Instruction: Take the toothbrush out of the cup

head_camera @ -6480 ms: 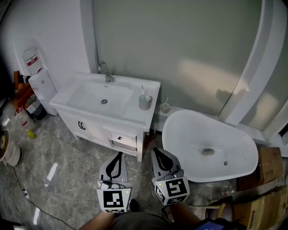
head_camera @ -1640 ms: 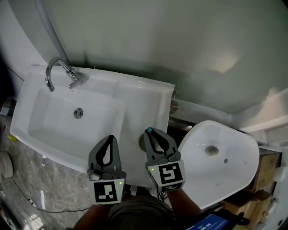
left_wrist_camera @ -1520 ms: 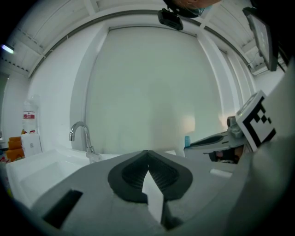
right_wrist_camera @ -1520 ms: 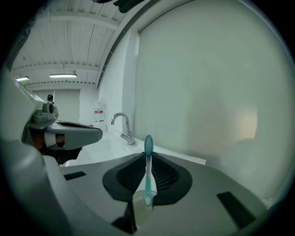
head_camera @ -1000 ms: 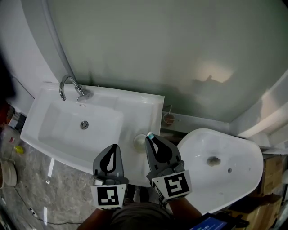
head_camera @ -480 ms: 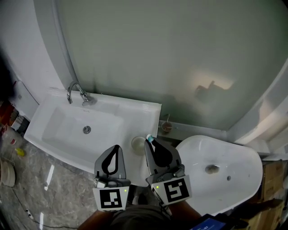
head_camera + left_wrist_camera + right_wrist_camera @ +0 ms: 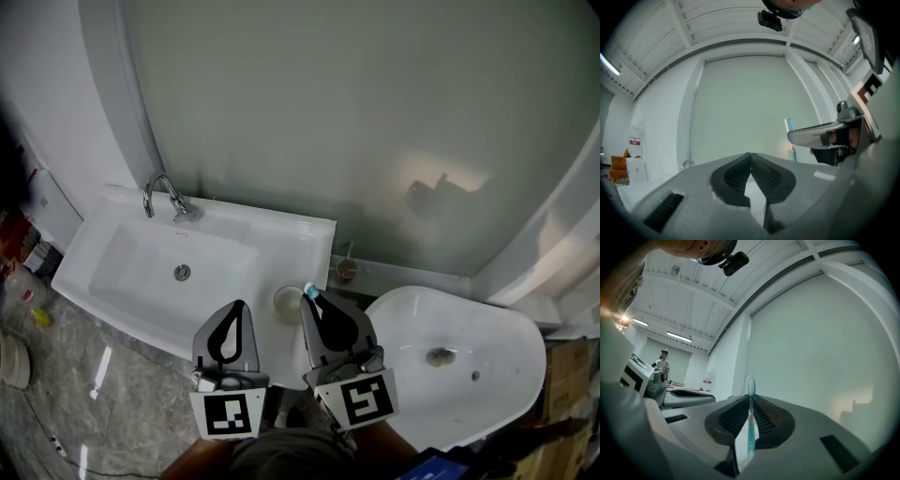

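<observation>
A teal toothbrush (image 7: 750, 430) stands upright between the pads of my right gripper (image 7: 750, 398), its white bristle head poking above the fingertips. The jaws are closing on its handle. In the head view the brush tip (image 7: 310, 292) shows at the top of the right gripper (image 7: 315, 302), just right of the white cup (image 7: 286, 302) on the vanity top. The brush is out of the cup. My left gripper (image 7: 235, 311) hangs beside it to the left, shut with nothing between its pads (image 7: 740, 174). The toothbrush (image 7: 789, 126) also shows in the left gripper view.
A white vanity (image 7: 272, 239) with a sink bowl and a chrome faucet (image 7: 167, 197) stands at the left. A white tub (image 7: 469, 375) lies at the right. A small cup (image 7: 348, 270) sits on the ledge behind. A frosted wall panel fills the back.
Both grippers have risen together, the right one carrying the toothbrush up and away from the cup. The vanity now looks smaller and further below.
</observation>
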The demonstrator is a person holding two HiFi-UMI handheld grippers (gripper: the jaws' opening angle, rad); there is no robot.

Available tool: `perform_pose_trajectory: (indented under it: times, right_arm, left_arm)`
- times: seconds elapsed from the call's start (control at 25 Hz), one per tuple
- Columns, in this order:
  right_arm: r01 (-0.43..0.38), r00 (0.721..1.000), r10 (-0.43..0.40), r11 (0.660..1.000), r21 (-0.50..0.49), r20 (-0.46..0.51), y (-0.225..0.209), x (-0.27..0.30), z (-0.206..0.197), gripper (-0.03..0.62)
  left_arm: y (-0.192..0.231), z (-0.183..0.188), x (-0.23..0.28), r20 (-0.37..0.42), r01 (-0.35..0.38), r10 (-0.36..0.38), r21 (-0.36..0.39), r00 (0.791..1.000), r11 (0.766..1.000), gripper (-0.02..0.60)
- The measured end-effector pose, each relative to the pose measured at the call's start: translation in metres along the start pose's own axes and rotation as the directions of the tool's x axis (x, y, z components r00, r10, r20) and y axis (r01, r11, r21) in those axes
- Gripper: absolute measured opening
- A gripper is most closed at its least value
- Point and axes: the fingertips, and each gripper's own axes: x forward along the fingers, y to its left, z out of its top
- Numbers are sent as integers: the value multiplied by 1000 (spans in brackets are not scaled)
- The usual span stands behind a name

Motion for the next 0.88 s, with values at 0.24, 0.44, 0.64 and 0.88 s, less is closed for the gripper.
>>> perform_pose_trajectory:
  times: [0.24, 0.44, 0.64, 0.88]
  right_arm:
    - [2, 1000, -2, 1000, 5, 4, -2, -1, 1, 35]
    - [5, 1000, -5, 1000, 8, 7, -2, 0, 1, 35]
    - [6, 1000, -6, 1000, 7, 12, -3, 0, 0, 35]
    - [6, 1000, -6, 1000, 10, 17, -6, 0, 1, 35]
  left_arm:
    - [-4, 0, -1, -1, 11, -11, 7, 1000, 1000, 14]
    - [-2, 0, 1, -2, 10, -10, 7, 1000, 1000, 14]
    - [-3, -2, 2, -5, 13, -13, 2, 1000, 1000, 14]
    - [-5, -1, 5, -2, 15, -15, 8, 1000, 1000, 14]
